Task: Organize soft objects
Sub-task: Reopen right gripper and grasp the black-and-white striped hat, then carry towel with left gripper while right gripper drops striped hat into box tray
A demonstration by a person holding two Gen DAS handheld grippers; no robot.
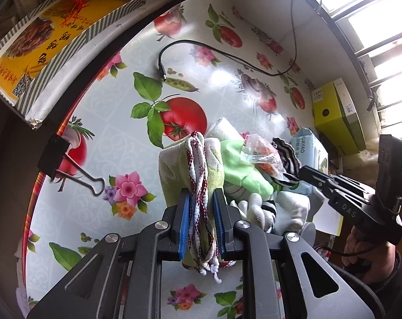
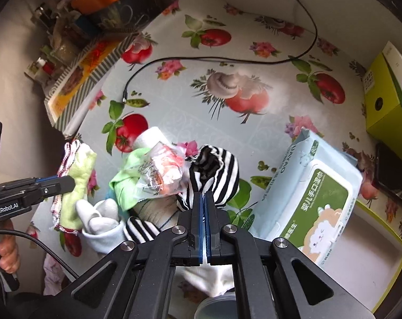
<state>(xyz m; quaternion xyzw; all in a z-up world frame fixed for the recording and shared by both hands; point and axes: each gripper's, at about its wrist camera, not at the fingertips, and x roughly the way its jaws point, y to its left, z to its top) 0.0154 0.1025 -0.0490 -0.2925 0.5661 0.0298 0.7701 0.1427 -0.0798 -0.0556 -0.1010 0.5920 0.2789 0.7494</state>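
Note:
My left gripper is shut on a folded light green cloth with a red-and-white trim and holds it above the table; it also shows in the right wrist view. My right gripper is shut on a black-and-white striped sock; it also shows in the left wrist view. Between them lies a pile: a bright green cloth, a clear plastic bag with orange contents, white socks, a second striped sock and a white roll.
The table carries a fruit-and-flower oilcloth. A wet-wipes pack lies right of the pile, in front of a yellow-green box. An open box lid sits at the right front. A black cable and a binder clip lie on the table.

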